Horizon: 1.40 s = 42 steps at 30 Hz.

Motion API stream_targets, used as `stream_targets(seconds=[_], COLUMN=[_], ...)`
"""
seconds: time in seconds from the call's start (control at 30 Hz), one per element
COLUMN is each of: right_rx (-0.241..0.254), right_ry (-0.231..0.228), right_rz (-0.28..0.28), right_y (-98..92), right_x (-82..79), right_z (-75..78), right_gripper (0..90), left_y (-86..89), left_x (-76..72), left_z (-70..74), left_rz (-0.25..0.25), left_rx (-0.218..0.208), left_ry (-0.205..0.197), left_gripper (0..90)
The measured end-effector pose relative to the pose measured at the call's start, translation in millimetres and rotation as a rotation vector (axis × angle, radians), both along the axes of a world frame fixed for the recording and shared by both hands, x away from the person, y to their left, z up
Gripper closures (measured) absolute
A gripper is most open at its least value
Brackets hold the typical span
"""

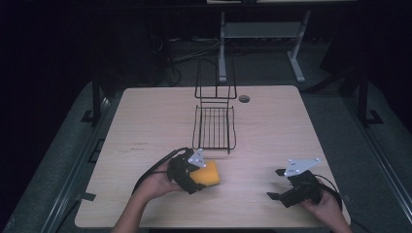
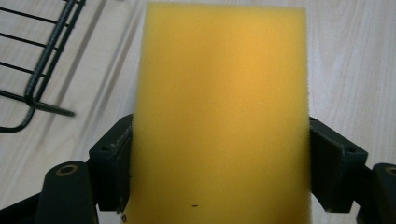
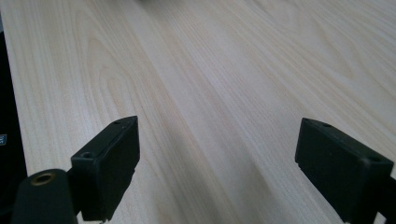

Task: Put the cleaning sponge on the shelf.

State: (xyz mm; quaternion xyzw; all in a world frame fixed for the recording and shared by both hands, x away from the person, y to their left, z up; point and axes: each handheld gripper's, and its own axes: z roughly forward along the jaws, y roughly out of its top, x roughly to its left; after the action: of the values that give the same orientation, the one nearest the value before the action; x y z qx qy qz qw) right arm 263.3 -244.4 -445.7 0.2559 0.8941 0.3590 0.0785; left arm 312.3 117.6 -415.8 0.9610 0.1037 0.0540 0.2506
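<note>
Left gripper (image 1: pixel 198 174) is clamped on the yellow sponge (image 1: pixel 208 174), one black jaw pressing each long side, as the left gripper view shows with the sponge (image 2: pixel 219 112) standing straight out between them. That puts the sponge's long axis in line with the gripper, its free end pointing away from the hand. The wire rack (image 1: pixel 214 127) lies just beyond, toward the far edge of the tabletop (image 1: pixel 145 116), with its near rail only a little ahead of the sponge; in the left gripper view the rack's corner (image 2: pixel 37 70) sits off to the left, so the likely carry is forward and slightly across. The sponge is plain yellow foam, flat-faced, with straight edges and one tiny dark speck. It is near the front edge, left of centre. Right gripper (image 1: pixel 284 187) rests near the front right corner, jaws spread wide over bare wood, well apart from the sponge.
</note>
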Motion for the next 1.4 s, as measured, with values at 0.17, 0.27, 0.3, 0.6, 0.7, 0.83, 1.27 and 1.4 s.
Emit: stream_targets(seconds=[0.17,0.27,0.3,0.6,0.7,0.83,1.27,1.4], right_rx=[-0.004,-0.003,-0.002,0.000,-0.003,-0.002,0.001,0.002], right_ry=[0.004,0.006,0.005,0.007,0.008,0.007,0.007,0.007], right_rz=[0.004,0.005,0.005,0.004,0.004,0.008,0.006,0.009], right_y=[0.8,0.7,0.6,0.3,0.1,0.2,-0.7,-0.8], right_x=[0.1,0.1,0.0,-0.2,0.3,0.0,0.6,0.7], right_z=[-0.6,-0.7,-0.6,-0.4,-0.7,-0.6,-0.4,-0.5], right_gripper=[13.6,13.6,13.6,13.6,13.6,13.6,13.6,13.6], left_y=[-1.6,-3.5,-4.6,-6.3,-8.2,-10.0,-10.9,-11.5], left_x=[7.4,11.6,13.1,27.5,32.5,37.5,54.1,58.3], left_z=[7.7,11.1,11.7,18.3,21.1,23.3,29.7,28.6], left_rz=[0.002,-0.007,-0.003,-0.005,-0.005,-0.007,-0.008,-0.002], left_rx=[-0.011,-0.015,-0.021,-0.032,-0.040,-0.040,-0.041,-0.048], left_ry=[-0.008,-0.013,-0.009,-0.005,-0.007,-0.007,-0.010,-0.003], left_gripper=[21.9,21.9,21.9,21.8,21.8,21.8,21.8,21.8])
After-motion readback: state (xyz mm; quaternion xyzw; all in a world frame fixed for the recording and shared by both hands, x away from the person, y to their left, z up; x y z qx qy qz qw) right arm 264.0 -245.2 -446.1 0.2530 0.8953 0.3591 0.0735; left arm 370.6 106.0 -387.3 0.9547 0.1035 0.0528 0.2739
